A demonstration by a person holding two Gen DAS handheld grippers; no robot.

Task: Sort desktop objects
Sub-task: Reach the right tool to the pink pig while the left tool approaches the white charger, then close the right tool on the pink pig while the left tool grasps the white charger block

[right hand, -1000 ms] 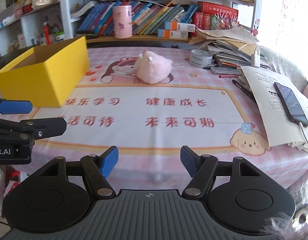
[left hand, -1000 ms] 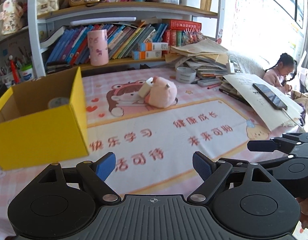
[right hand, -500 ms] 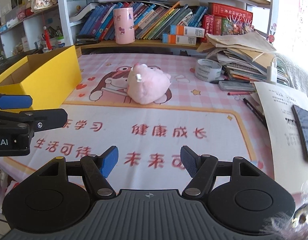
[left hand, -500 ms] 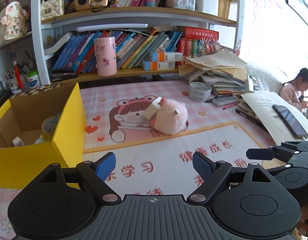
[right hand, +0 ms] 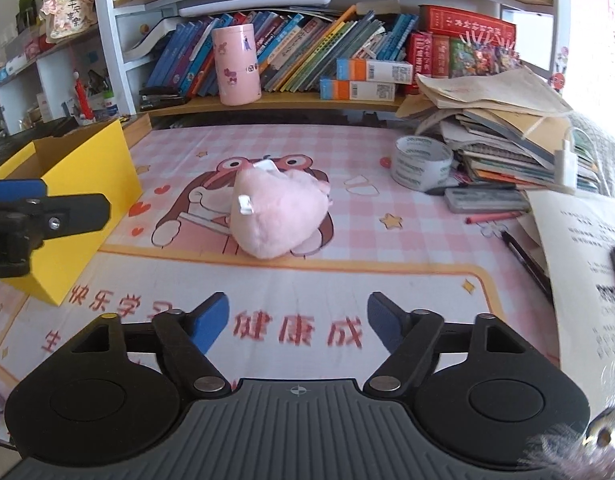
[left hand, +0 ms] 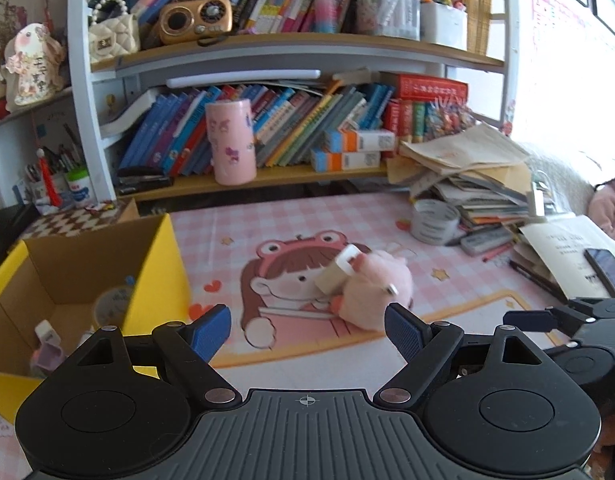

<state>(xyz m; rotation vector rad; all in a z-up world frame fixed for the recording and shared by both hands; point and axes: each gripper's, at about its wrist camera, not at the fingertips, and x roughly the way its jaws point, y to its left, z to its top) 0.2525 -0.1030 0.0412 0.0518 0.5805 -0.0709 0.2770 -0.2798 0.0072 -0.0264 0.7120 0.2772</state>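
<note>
Your desk mat [right hand: 407,256], pink checked with a cartoon girl and red characters, fills the scene under a bookshelf [left hand: 267,56] packed with leaning books. At its left edge stands the yellow box [left hand: 163,272], open at the top, with a roll-like round thing and a few small items lying inside; what they are is too blurred to tell. On the right a heap of papers and notebooks [right hand: 499,136] slumps against the shelf.

Near the middle of the mat, on the cartoon, lies the pink plush toy [right hand: 275,220], with a small beige bottle [left hand: 337,274] leaning against its far left side. A roll of tape [right hand: 421,162] sits just beside the paper heap, and a pink tumbler [left hand: 230,148] stands upright on the lower shelf.

Your left gripper [left hand: 307,332] hangs with jaws wide apart and nothing between them, its left finger before the box. Your right gripper [right hand: 297,322] is opening its jaws, also empty, short of the plush toy.
</note>
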